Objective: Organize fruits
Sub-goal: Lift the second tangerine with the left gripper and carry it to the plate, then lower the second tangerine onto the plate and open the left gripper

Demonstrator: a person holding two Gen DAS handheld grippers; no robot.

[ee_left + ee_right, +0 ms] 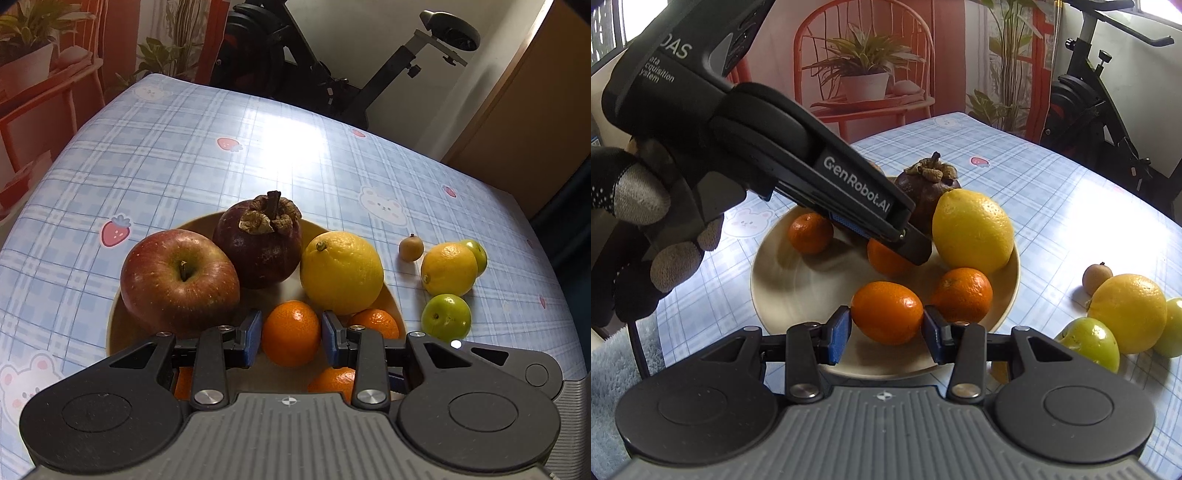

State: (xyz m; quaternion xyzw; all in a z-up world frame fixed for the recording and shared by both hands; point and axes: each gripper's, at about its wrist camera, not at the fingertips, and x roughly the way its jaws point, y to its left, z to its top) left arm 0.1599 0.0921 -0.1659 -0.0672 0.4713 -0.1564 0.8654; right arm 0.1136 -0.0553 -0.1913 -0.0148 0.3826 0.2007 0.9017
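A cream plate [114, 317] [783, 288] holds a red apple [180, 277], a dark mangosteen [258, 243] [923, 184], a big lemon [341, 272] [973, 230] and several small oranges. My left gripper [291, 336] is shut on a small orange [291, 333] over the plate; it also shows in the right wrist view [886, 236]. My right gripper [886, 326] is shut on another small orange [887, 312] at the plate's near rim.
Right of the plate on the blue plaid tablecloth [184, 155] lie a second lemon [448, 268] [1126, 312], two green fruits [446, 317] [1091, 343] and a small brown fruit [410, 248] [1097, 277]. An exercise bike [332, 74] stands behind the table.
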